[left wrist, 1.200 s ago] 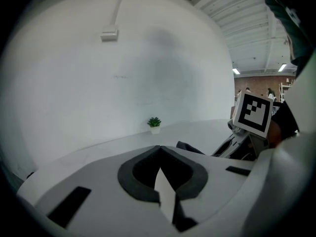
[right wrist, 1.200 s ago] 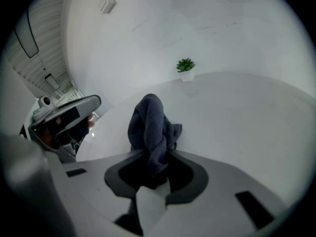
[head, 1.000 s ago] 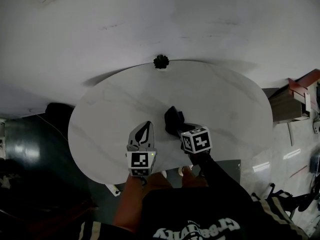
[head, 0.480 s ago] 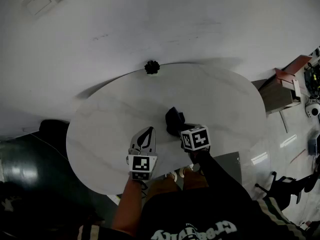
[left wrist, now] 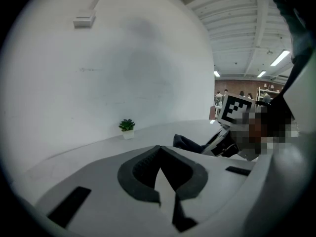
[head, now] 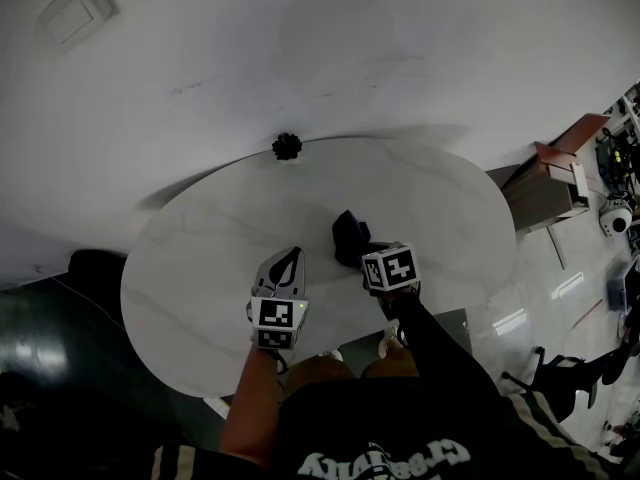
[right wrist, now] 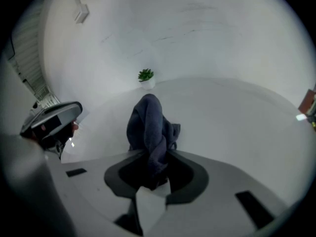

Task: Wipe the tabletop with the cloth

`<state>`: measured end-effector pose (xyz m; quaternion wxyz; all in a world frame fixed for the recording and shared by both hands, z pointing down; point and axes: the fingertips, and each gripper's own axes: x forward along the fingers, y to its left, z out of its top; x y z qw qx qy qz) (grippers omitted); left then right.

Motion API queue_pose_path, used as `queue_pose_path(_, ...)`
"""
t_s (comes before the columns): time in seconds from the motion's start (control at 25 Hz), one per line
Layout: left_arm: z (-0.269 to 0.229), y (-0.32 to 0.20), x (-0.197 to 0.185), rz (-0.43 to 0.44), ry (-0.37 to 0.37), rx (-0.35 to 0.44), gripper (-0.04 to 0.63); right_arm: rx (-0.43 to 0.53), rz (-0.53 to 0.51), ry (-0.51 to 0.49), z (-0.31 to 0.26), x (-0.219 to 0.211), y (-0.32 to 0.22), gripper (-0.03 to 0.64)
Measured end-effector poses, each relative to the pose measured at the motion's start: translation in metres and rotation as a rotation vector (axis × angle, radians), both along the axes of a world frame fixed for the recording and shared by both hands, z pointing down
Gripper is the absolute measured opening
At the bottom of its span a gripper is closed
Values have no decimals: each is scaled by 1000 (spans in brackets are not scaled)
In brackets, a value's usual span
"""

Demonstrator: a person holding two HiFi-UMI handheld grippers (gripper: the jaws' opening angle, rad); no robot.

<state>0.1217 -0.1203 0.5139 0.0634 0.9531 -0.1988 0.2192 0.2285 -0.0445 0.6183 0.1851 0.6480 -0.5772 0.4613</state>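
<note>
Right gripper (right wrist: 150, 171) barely shifted, cloth (right wrist: 147, 125) pinched between its jaws, bunching forward

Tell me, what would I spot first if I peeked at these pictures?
First you would spot the dark blue cloth, bunched up and pinched in the right claw near the middle of the round white table. Next comes the little green plant at the table's far edge, by the white wall. The left claw is beside the right one, shut with nothing in it.
</note>
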Motion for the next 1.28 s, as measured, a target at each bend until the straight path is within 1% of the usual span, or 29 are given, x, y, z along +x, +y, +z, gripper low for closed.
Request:
queue_pose_path(0.08,0,2,14,11,-21,22,2,2,5,-9,0,17,8,103)
queue_pose_path(0.16,1,10,33,40,-37,39,2,3,5,-6,0,39,19,101)
queue_pose_path(0.44,6,50,113,76,-98,89,2,-1,38,-8,-1,123,66,103)
queue_pose_path(0.6,7,80,170,124,-99,96,2,-2,81,-6,-2,173,94,103)
queue_pose_path(0.72,5,98,207,124,-90,119,2,1,119,-3,-3,207,118,103)
queue_pose_path(0.8,2,114,233,133,-62,104,2,4,153,-4,-3,231,135,103)
queue_pose_path(0.92,-4,139,265,145,-14,53,2,12,224,-19,-2,266,163,103)
queue_pose_path(1.04,-5,162,287,173,-27,58,0,15,275,-11,-3,296,191,103)
queue_pose_path(1.16,-1,183,308,197,-49,34,0,17,316,2,-4,321,216,103)
queue_pose_path(1.2,-2,189,315,203,-46,23,0,16,326,6,-4,329,223,103)
queue_pose_path(1.28,-9,202,328,230,-9,-2,0,14,343,15,-5,342,236,103)
